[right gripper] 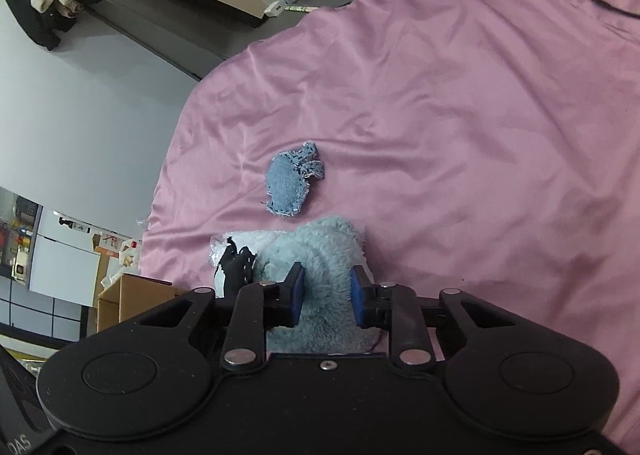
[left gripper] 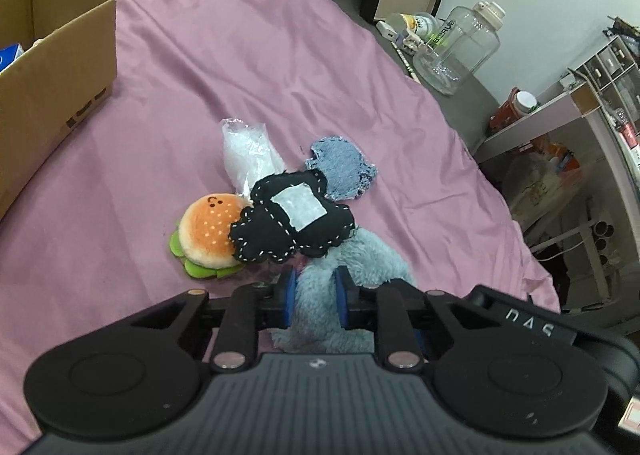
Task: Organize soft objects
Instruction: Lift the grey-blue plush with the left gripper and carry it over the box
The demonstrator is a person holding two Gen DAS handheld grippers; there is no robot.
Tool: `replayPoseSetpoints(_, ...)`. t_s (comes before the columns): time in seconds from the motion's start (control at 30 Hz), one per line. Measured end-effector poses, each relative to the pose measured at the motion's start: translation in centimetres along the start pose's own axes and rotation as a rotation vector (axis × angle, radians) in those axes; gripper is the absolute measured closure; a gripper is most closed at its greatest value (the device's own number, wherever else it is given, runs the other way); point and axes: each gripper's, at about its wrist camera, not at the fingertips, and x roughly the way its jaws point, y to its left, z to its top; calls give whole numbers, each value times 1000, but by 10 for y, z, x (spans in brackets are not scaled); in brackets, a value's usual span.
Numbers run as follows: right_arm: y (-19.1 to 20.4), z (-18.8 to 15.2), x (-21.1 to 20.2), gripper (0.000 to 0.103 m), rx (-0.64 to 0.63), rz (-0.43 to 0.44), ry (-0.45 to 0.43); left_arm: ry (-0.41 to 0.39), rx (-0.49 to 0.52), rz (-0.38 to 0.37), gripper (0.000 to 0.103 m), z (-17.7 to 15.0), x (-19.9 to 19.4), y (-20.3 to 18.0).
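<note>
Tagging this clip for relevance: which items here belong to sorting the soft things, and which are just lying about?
Part of the job:
fluffy light-blue plush, gripped by left tongs and right tongs
black stitched felt cushion
orange burger plush
blue denim patch toy
crinkled clear plastic bag
brown cardboard box

Lying about:
clear plastic jug
white shelf unit
</note>
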Motion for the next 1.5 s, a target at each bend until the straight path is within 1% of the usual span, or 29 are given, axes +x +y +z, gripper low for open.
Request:
replayPoseSetpoints(0.17,-2,-2,-14,80,17,2,-38,8,19,-36,84,2,-6,-5)
replayPoseSetpoints(0.37,0,-7,-34,80,32,23,-95,-8,55,-77,84,6,-23,-14)
replayPoseSetpoints(0.5,5,-10,-43,80,34,57,-115,-20,70,-94,84,10,-35,-13)
replayPoseSetpoints(0.73,28,-18,-51,80,3,88,-142,-47,97,-103,84,22,-57,-5)
replayPoseSetpoints(1.1,76,-37,-53,80,-76,123,-166,-93,113,-86,85,43,-88,19)
replayPoseSetpoints(1.5,120,-58,-55,81,-144,174,-199,-141,97,-111,85,63,-124,56)
